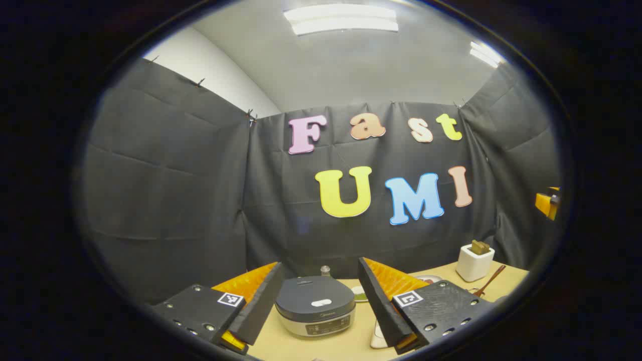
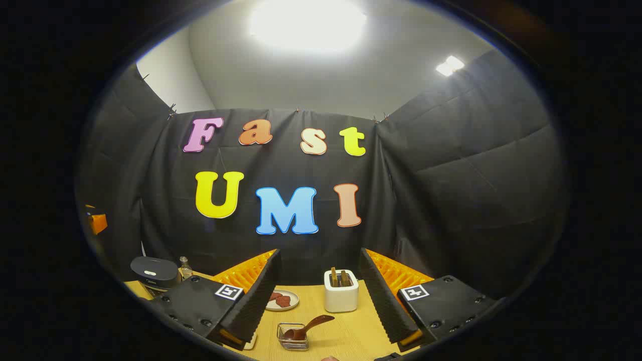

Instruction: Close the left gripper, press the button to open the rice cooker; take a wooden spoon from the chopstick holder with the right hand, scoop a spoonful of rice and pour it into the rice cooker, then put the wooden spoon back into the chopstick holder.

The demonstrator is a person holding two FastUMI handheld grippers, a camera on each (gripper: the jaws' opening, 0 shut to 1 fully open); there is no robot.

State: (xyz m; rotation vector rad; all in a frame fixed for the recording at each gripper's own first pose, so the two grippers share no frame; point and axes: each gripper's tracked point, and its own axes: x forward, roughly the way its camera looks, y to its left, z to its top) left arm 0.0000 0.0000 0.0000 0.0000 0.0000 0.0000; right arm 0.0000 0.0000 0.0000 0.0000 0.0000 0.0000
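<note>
rice cooker [image 1: 316,306] is seen in the left gripper view standing on the wooden table [image 1: 346,346], its lid down and the pale button [image 1: 321,303] on top untouched — so the first step is judged not yet done. the left gripper [image 1: 321,301] is held spread wide, nothing between its fingers, and the cooker lies framed between them but farther off, not touched. the next move is judged to call for the fingers to be brought together first, then lowered onto the button, since a spread pair would straddle it rather than press it.

in the right gripper view the right gripper [image 2: 321,296] is likewise spread and empty. the white chopstick holder [image 2: 341,297] stands between its fingers, farther back on the table, with utensil handles upright in it. nearer the camera a wooden spoon [image 2: 308,328] is seen resting in a small wire basket [image 2: 293,341], handle tilted up to the right; whether this is the spoon meant cannot be told. a small plate [image 2: 283,301] with something dark on it lies just left of the holder, and the cooker appears well apart at the far left.

the rice itself cannot be made out with certainty in either view.
</note>
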